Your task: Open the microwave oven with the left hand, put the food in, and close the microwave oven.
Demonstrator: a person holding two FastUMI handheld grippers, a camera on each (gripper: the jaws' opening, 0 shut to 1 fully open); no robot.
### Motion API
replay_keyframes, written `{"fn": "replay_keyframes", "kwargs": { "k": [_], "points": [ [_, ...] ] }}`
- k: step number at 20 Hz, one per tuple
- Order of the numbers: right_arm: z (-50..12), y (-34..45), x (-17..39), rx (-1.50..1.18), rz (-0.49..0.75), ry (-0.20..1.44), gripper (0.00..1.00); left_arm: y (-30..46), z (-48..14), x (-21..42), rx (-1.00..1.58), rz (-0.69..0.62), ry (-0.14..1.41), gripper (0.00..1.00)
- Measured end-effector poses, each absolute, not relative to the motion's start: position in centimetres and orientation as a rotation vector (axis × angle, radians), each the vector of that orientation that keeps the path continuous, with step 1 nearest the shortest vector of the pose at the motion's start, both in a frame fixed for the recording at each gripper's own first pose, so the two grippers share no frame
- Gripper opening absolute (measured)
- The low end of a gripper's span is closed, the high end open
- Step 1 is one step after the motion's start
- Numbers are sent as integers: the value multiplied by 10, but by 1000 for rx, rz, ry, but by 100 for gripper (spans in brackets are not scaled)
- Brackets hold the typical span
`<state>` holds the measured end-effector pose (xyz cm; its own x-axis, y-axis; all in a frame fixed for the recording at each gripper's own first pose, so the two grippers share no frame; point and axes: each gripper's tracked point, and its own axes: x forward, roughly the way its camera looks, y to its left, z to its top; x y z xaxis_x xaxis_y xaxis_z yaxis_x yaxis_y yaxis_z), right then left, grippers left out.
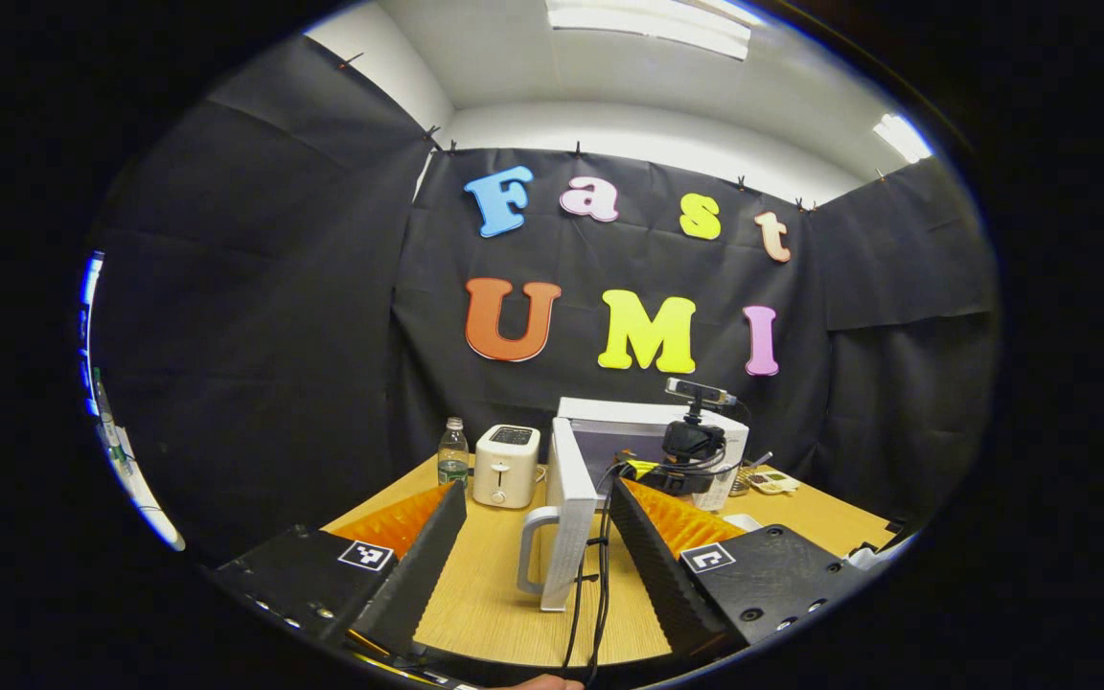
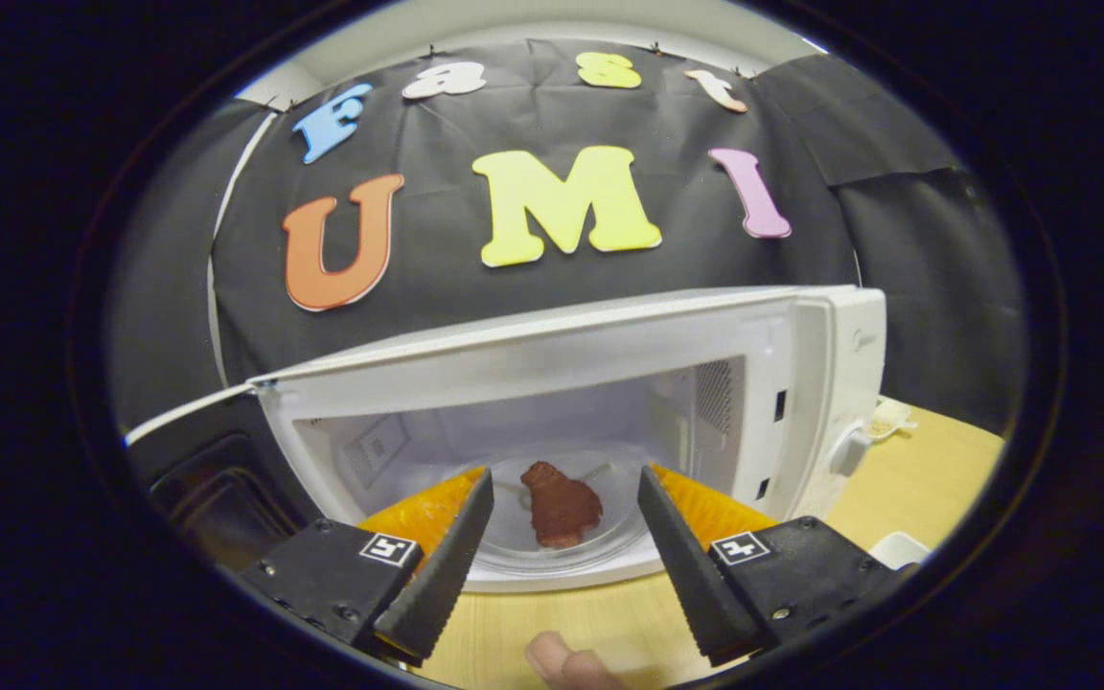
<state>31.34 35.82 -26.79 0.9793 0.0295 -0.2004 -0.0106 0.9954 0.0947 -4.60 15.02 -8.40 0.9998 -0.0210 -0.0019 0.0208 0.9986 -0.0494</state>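
Microwave oven (image 2: 801,383) on the wooden table (image 1: 485,594), door (image 1: 566,517) swung open. The food (image 2: 562,505), a dark red-brown piece, lies on the glass plate (image 2: 609,551) inside the cavity. Right gripper (image 2: 563,498) faces the opening, fingers spread apart and empty. Left gripper (image 1: 538,503) is well back from the door, fingers likewise apart, empty. A toaster (image 1: 506,465) and bottle (image 1: 453,452) stand left of the oven.

Left claw (image 1: 538,498) is level, its fingers spread wide apart and empty. Right claw (image 2: 566,484) likewise gapes, gripping nothing.
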Motion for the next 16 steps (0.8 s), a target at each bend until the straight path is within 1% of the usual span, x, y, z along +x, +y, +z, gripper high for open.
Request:
{"fn": "replay_keyframes", "kwargs": {
  "k": [1, 2, 3, 6, 11, 12, 13, 14, 16],
  "points": [
    [-260, 350, 306, 86, 14, 197, 99, 154, -89, -50, -56, -17, 14, 93],
    [-252, 343, 297, 85, 12, 193, 89, 158, -92, -55, -63, -11, 21, 93],
    [-243, 337, 289, 92, 20, 184, 99, 159, -93, -57, -65, -11, 27, 93],
    [-218, 305, 262, 79, -23, 156, 99, 165, -94, -64, -62, -19, 27, 93],
    [-176, 260, 210, 22, -38, 84, 99, 185, -92, -59, -92, -15, -11, 93],
    [-165, 250, 197, 21, -36, 57, 99, 192, -90, -53, -92, -8, -26, 81],
    [-153, 241, 183, 20, -31, 37, 99, 199, -93, -48, -86, 5, -32, 81],
    [-145, 234, 167, 16, -19, 23, 99, 205, -97, -41, -73, 13, -28, 93],
    [-125, 217, 136, 12, 9, -6, 99, 215, -106, -25, -51, 34, -15, 92]
  ]
}}
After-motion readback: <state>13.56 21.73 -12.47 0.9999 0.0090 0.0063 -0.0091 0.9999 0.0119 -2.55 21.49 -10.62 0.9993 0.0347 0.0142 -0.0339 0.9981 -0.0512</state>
